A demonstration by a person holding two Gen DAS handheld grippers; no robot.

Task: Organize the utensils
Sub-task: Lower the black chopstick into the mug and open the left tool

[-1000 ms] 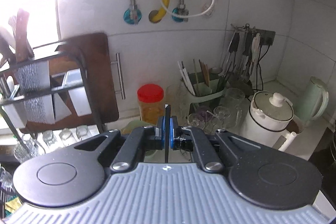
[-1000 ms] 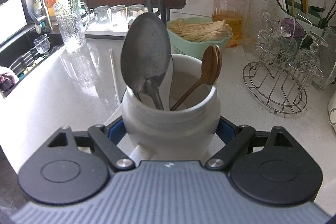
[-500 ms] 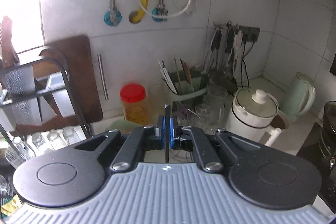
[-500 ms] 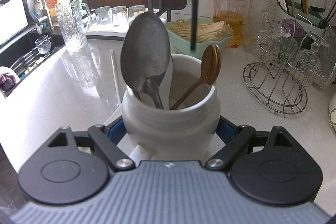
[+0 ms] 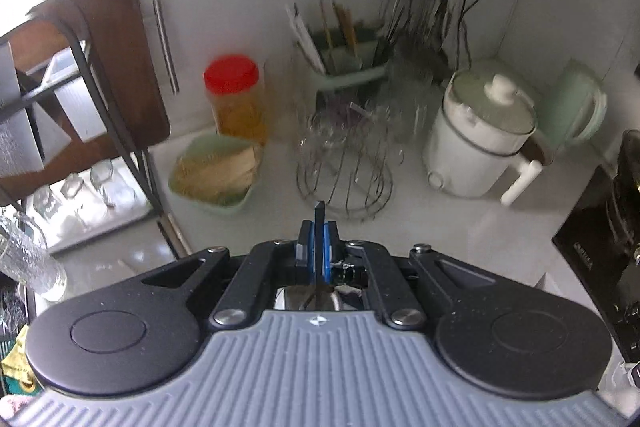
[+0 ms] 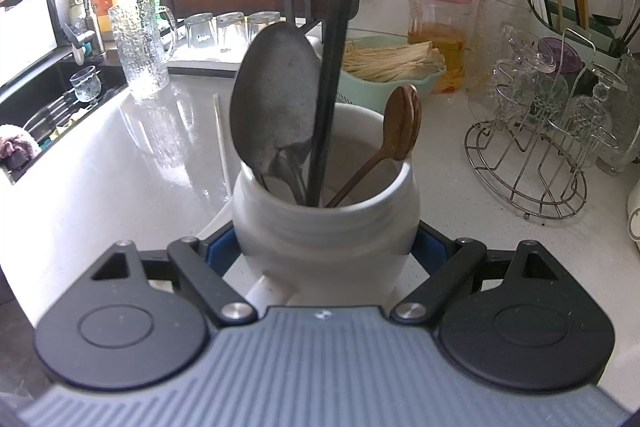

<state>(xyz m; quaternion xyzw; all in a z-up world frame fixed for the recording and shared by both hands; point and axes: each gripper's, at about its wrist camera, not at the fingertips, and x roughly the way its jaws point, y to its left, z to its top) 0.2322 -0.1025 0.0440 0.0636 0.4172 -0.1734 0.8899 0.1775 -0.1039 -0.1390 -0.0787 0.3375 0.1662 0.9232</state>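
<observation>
2 tools gripping, left tool [image 5: 316, 247] black utensil [image 5: 319, 227], right tool [image 6: 326, 251] white jar [image 6: 326, 223]

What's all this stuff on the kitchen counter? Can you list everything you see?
white ceramic utensil jar: one, white, clamped in the right gripper
large metal spoon: one, grey, standing in the jar
wooden spoon: one, brown, in the jar
thin black stick: one, black, lower end inside the jar
red-lidded plastic jar: one, clear, by the wall
green basket of pale noodles: one, behind the jar
wire glass rack: one, silver, right
left hand-held gripper: shut on the stick
right hand-held gripper: shut on the jar
</observation>
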